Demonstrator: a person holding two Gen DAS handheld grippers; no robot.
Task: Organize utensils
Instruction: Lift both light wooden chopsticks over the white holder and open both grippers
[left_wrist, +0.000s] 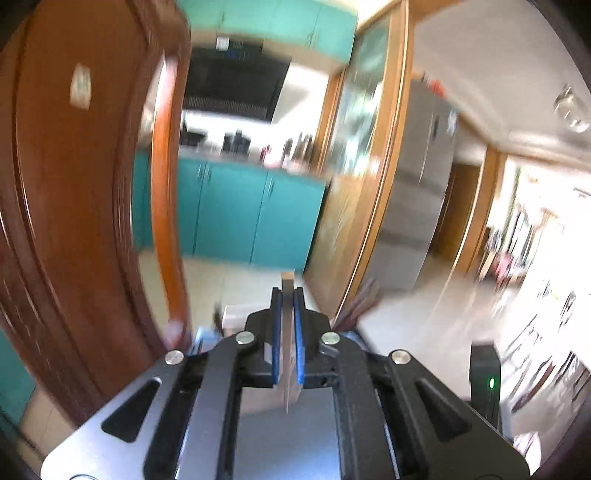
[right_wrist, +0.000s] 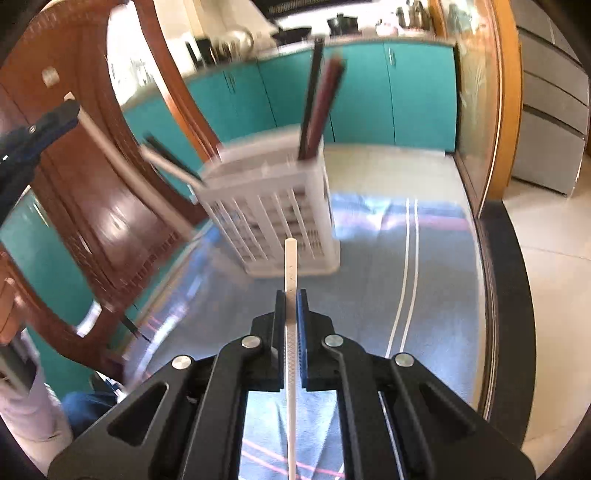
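Observation:
My right gripper (right_wrist: 290, 293) is shut on a white chopstick (right_wrist: 290, 258), which sticks out forward past the blue pads. It points toward a white slotted utensil basket (right_wrist: 273, 210) on the table. Dark chopsticks (right_wrist: 319, 99) stand upright in the basket's far side, and a pale and a dark stick (right_wrist: 166, 158) lean out to its left. My left gripper (left_wrist: 287, 291) is raised and shut on a pale chopstick (left_wrist: 287, 280). In the right wrist view the left gripper (right_wrist: 72, 109) sits at the upper left, its stick (right_wrist: 122, 162) slanting down toward the basket.
A blue striped cloth (right_wrist: 369, 266) covers the table, whose dark edge (right_wrist: 506, 280) runs along the right. A brown wooden chair (right_wrist: 92, 192) stands at the left, and a person's leg (right_wrist: 26, 410) shows at the lower left. Teal cabinets (left_wrist: 236, 210) and a grey fridge (left_wrist: 417, 192) lie beyond.

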